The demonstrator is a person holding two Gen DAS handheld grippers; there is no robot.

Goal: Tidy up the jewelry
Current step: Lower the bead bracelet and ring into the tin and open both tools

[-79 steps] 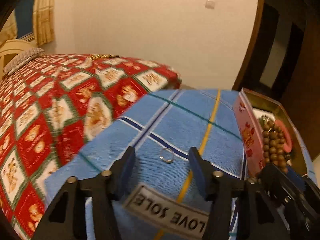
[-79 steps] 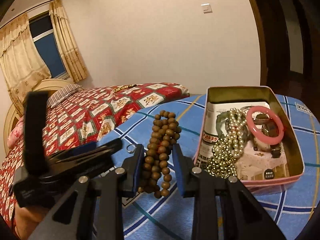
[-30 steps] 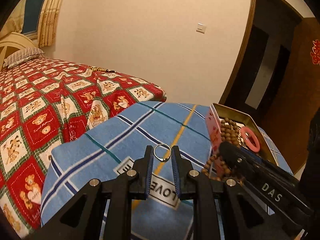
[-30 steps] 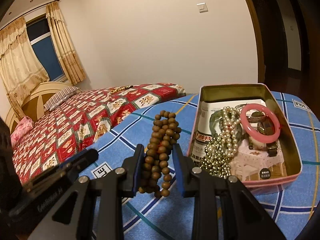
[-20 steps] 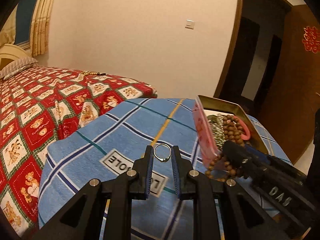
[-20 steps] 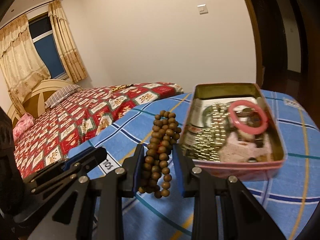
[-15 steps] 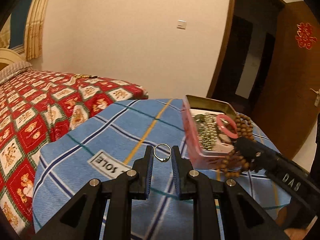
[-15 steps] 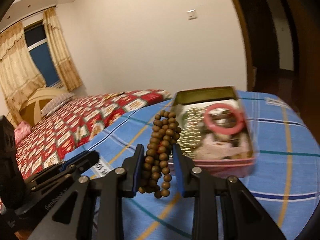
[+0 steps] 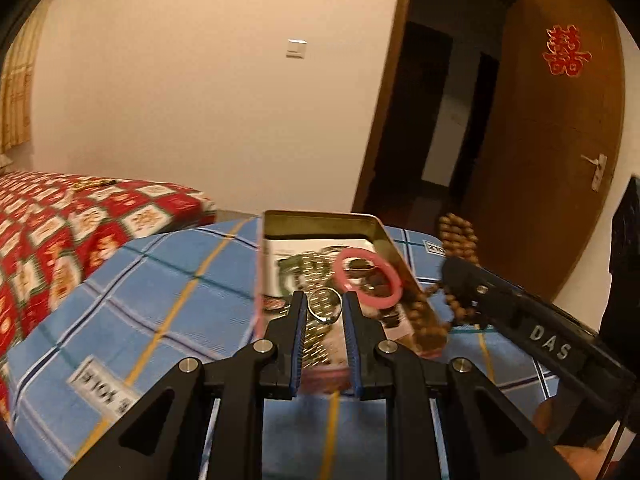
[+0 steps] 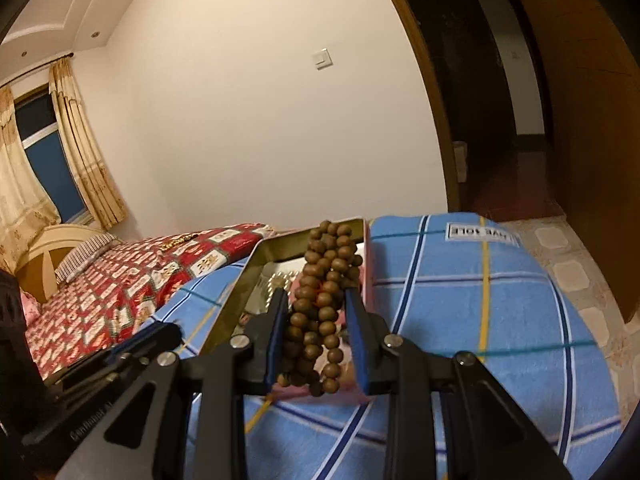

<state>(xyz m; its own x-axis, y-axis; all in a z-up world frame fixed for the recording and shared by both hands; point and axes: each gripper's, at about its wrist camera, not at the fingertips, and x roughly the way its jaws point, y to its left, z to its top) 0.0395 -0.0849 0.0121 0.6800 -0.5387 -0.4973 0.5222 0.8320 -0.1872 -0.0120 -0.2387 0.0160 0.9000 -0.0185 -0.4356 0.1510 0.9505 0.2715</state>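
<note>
Both tools have swung toward the tin since the earlier frames: the ring, held out over the blue plaid cloth a second ago, now sits over the tin's near end, and the bead string has come from the tin's left side to a spot above its right wall.

Left tool (image 9: 324, 310): jaws nearly closed, pinching the thin metal ring (image 9: 325, 307) upright between the blue pads. Ring hangs over the open tin (image 9: 320, 216), just short of the pink bangle (image 9: 370, 278) lying inside; pearl strand also in the tin, partly hidden behind the fingers.

Right tool (image 10: 316, 320): jaws clamped on the wooden bead bracelet (image 10: 324, 304), loops bunched and dangling below the pads. From this view the beads overlap the tin (image 10: 244, 284) near its right wall; whether they are fully inside the rim or straddling it cannot be told.

Key relation: tin's long axis runs away from the left tool, roughly in line with its fingers, so the ring is already inside the rim line and needs little beyond lowering and release. Right tool comes in across the tin's right long wall; judged, it needs a small shift toward the tin's middle before letting go.

Risk (judgement): ring may roll once dropped; dangling beads could catch the wall.

Tin rests on the cloth-covered surface (image 10: 480, 300); bed with red quilt (image 9: 80, 208) lies beyond the tin's left side.
</note>
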